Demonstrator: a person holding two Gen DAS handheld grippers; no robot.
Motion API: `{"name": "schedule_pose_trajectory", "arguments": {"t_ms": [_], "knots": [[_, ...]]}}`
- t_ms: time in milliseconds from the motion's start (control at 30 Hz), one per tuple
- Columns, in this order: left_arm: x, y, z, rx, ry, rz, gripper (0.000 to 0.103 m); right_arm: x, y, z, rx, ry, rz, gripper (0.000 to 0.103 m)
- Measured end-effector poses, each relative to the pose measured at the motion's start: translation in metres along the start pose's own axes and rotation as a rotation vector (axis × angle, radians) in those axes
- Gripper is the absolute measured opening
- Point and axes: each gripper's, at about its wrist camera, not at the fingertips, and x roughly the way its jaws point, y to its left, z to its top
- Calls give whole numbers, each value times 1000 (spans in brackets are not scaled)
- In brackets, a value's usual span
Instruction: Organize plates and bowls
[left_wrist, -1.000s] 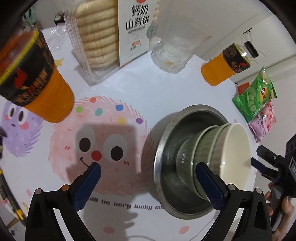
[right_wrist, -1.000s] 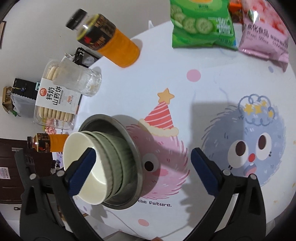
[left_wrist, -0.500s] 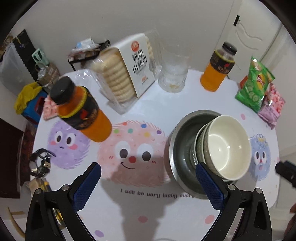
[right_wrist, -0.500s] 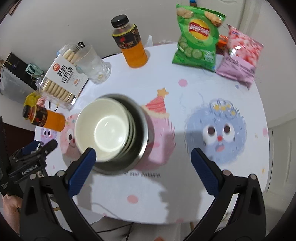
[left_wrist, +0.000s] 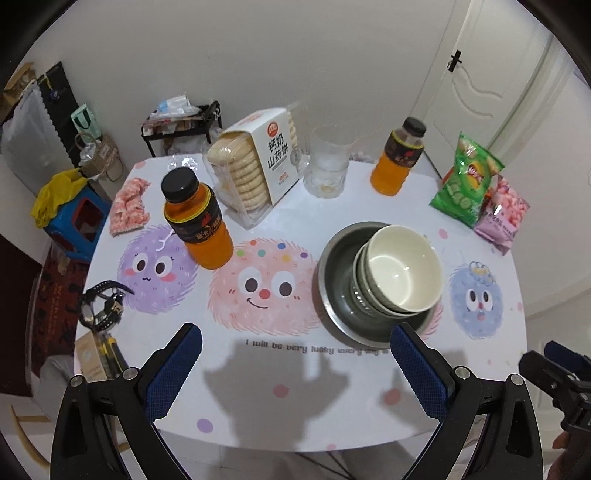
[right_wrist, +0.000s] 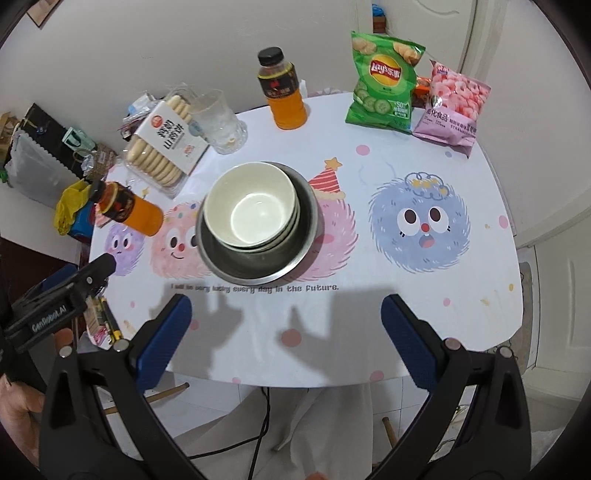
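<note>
Lying at about 1 o'clock from the released left tongs (left_wrist: 293, 365), the bowl stack (left_wrist: 400, 275) sits at 11 o'clock from the released right tongs (right_wrist: 286, 332).

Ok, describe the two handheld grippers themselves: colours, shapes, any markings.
Both match: the left gripper and right gripper have black angular frames with silver rivets and two long fingers faced with blue cross-hatched pads. The right wrist view shows white "GenRobot.AI" lettering on the left gripper's black body. No cables or sleeves are visible.
</note>
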Motion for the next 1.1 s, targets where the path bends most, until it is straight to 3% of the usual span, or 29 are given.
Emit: {"name": "schedule_pose_trajectory", "arguments": {"t_ms": [433, 1100], "knots": [[-16, -35, -5, 14, -24, 37, 103, -10, -14, 10, -21, -20, 64, 102], [-11, -45, 7, 23, -15, 49, 103, -9, -14, 16, -35, -13, 79, 102]]}}
